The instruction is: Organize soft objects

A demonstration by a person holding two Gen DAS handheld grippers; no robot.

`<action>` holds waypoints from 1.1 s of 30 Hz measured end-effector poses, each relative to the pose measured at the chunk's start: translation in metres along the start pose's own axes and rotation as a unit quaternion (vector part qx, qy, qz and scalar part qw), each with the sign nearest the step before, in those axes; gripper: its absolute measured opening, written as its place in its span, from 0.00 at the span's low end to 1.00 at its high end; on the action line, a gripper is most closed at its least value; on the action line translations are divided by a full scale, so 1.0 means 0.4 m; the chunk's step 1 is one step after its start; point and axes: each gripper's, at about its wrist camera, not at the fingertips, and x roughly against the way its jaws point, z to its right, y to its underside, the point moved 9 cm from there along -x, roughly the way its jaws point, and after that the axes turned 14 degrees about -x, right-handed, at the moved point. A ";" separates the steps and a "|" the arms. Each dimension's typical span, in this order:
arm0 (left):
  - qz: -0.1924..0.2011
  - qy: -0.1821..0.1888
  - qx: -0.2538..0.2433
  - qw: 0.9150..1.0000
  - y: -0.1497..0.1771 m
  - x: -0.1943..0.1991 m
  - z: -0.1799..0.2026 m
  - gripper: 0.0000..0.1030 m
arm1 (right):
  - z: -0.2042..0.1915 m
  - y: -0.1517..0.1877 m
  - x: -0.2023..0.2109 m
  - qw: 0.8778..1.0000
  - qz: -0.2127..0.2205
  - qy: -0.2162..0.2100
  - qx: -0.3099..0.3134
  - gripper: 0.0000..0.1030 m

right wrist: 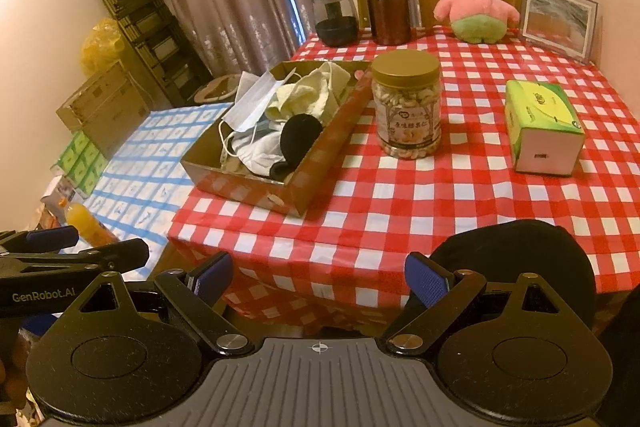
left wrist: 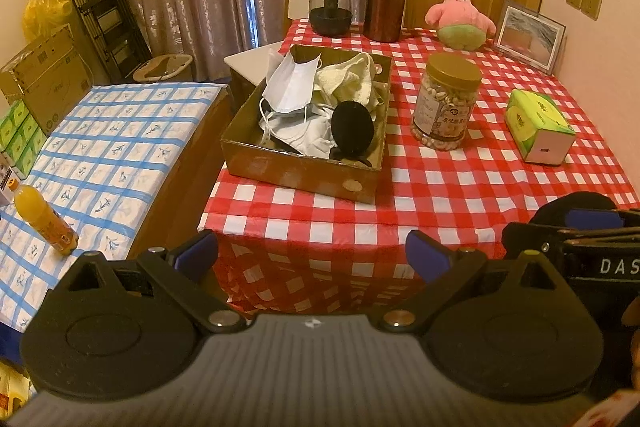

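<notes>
Red-and-white checked cloth covered the table where a shallow cardboard box sat well ahead of both grippers, holding white face masks, a pale yellow towel and a round black soft item. The left gripper hung off the table's near edge with its jaws spread wide and nothing between them; the box lay straight ahead of its gap. The right gripper was likewise wide open and empty, the box lying ahead and to the left of its jaws. A dark rounded soft object rested on the near table edge just behind the right gripper's right fingertip, though contact could not be told. A jar of nuts stood just beside the box, a green tissue pack farther right, and a pink starfish plush sat at the far edge, well beyond both sets of jaws.
</notes>
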 end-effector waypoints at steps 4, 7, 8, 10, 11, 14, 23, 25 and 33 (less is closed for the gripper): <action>-0.001 0.000 0.000 1.000 0.001 0.001 0.001 0.97 | 0.001 0.000 0.000 1.000 0.000 0.001 -0.001 0.89; -0.002 0.000 0.001 1.000 0.002 0.002 0.002 0.97 | 0.002 0.000 -0.001 1.000 0.000 0.001 -0.001 0.89; -0.002 0.000 0.002 1.000 0.003 0.002 0.004 0.97 | 0.002 0.000 -0.001 1.000 -0.001 0.000 -0.001 0.89; -0.003 0.000 0.002 1.000 0.005 0.002 0.004 0.97 | 0.003 0.001 -0.002 1.000 -0.001 0.001 -0.001 0.89; -0.003 0.000 0.003 1.000 0.007 0.002 0.004 0.97 | 0.004 0.003 -0.003 1.000 -0.002 0.001 -0.001 0.89; -0.003 0.001 0.002 1.000 0.006 0.002 0.004 0.97 | 0.004 0.005 -0.004 1.000 -0.002 0.001 -0.001 0.89; -0.004 0.002 0.004 1.000 0.010 -0.001 0.006 0.97 | 0.005 0.008 -0.007 1.000 -0.001 0.001 -0.002 0.89; -0.004 0.001 0.003 1.000 0.010 -0.001 0.005 0.97 | 0.005 0.009 -0.008 1.000 -0.002 0.001 -0.002 0.89; -0.004 0.000 0.005 1.000 0.012 -0.003 0.002 0.97 | 0.005 0.010 -0.008 1.000 0.000 0.001 -0.003 0.89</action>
